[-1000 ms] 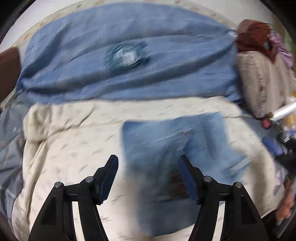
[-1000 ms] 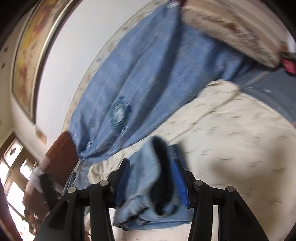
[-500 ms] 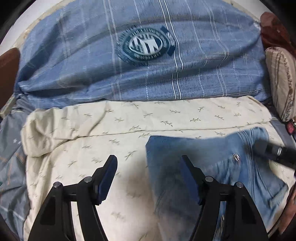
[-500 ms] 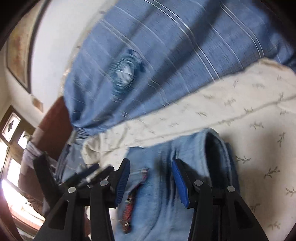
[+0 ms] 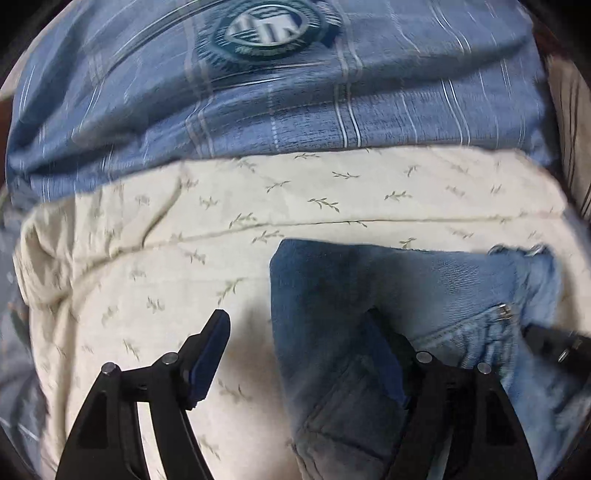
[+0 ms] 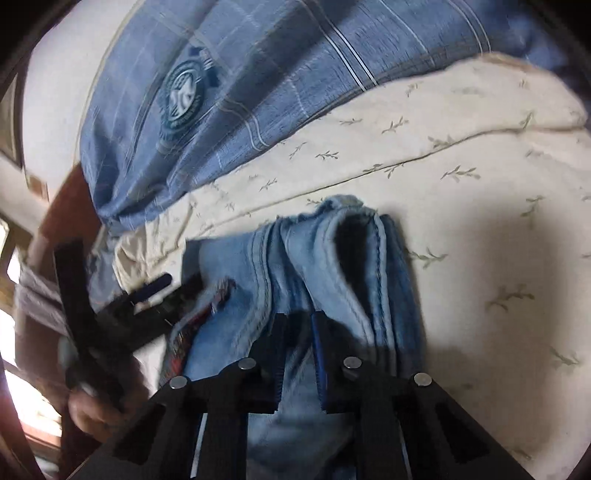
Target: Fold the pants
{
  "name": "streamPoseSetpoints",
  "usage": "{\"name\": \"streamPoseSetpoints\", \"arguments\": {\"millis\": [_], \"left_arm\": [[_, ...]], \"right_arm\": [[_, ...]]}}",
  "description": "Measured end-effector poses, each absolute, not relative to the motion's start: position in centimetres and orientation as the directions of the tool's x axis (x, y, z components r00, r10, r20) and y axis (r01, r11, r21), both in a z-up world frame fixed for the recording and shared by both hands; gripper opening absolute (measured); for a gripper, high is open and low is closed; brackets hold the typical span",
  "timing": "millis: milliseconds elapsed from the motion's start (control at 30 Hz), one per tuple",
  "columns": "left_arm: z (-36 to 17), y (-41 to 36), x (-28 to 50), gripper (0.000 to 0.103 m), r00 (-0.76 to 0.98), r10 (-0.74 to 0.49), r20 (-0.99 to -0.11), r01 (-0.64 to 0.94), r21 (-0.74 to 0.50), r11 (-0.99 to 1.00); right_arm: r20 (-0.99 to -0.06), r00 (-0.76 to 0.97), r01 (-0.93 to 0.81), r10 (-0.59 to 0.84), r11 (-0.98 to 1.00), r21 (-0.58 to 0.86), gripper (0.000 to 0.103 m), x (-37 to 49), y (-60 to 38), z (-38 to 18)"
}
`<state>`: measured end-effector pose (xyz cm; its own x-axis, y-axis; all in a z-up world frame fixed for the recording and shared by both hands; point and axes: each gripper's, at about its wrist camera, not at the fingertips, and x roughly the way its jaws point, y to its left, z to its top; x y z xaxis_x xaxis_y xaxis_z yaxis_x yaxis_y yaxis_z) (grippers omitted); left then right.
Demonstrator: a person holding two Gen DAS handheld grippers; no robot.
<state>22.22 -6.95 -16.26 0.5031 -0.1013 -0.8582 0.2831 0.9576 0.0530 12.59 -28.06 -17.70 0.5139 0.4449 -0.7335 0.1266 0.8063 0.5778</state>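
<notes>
Setting a part-folded bundle down and squaring it, by the look of things. Filling most of both views: cream leaf-print bedsheet (image 5: 147, 277), bordered along the top of the frame by a blue checked cover (image 5: 332, 118) with a round badge (image 5: 264, 29).

Lying on that sheet, at lower right in the left wrist view and at centre in the right wrist view: blue jeans (image 5: 351, 314), already doubled into several layers. Top edge running left to right in the left wrist view, roughly parallel to the sheet's seam, so long axis probably across the frame, with the frayed end toward the right. Stacked layer edges in the right wrist view pointing up-frame, away from the jaws.

Left gripper (image 5: 299, 325): spread wide, jaws just been opening, one finger over bare sheet and the other over denim, pressing on nothing. Right gripper (image 6: 299, 325): jaws just been closing, now pinched tight on a fold of denim.

To do this well: keep the right pinch firm on all layers, lower rather than drop, and use the free left gripper to press flat near the back pocket (image 5: 351, 406) before smoothing outward. Mind the metal zip pull (image 5: 504, 312); likely to snag or bulge under a fold.
</notes>
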Motion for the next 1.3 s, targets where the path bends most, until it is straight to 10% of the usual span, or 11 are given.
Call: {"name": "streamPoseSetpoints", "arguments": {"millis": [567,767,1300], "left_arm": [[-15.7,-7.1,10.8,0.075,0.588,-0.106,-0.802,0.334,0.121,0.935],[-15.0,-6.6,11.2,0.075,0.565,-0.111,-0.817,0.314,0.090,0.945],[-7.2,-5.1,4.3,0.085,0.756,-0.031,-0.653,0.192,0.177,0.965]], "right_arm": [[-0.799,0.570,-0.029,0.190,0.977,0.212,0.018,2.0,-25.0,-15.7],[-0.773,0.578,-0.008,0.261,0.949,0.315,0.018,2.1,-26.5,-15.2],[-0.459,0.838,-0.110,0.295,0.915,0.388,0.029,-5.5,-25.9,-7.1]]}}
